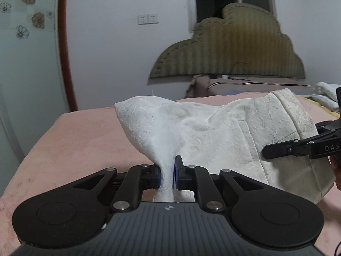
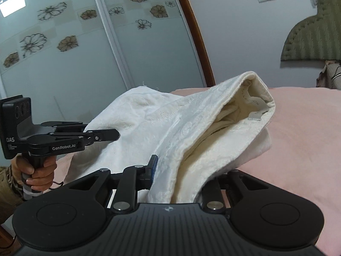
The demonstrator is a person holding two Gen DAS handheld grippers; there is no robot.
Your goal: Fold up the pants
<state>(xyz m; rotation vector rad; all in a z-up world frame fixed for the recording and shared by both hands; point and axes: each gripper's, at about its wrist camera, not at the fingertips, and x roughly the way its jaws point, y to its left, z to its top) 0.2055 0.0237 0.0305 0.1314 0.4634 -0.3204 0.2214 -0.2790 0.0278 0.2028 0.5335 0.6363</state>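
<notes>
White textured pants (image 1: pixel 223 136) lie bunched on a pink bed cover (image 1: pixel 74 140). My left gripper (image 1: pixel 167 173) is shut on a pinched fold of the pants near the hem end and lifts it. My right gripper (image 2: pixel 179 170) is shut on the waistband side of the pants (image 2: pixel 191 128); its right finger is hidden under the cloth. The waistband opening with a label (image 2: pixel 253 108) faces the right wrist camera. Each gripper shows in the other's view: the right one (image 1: pixel 277 149) at the right edge, the left one (image 2: pixel 102 136) at the left, held by a hand.
An olive padded headboard (image 1: pixel 230 47) stands against the white wall behind the bed. Sliding wardrobe doors with flower prints (image 2: pixel 64 42) are to the left. More white cloth (image 1: pixel 326 93) lies at the far right of the bed.
</notes>
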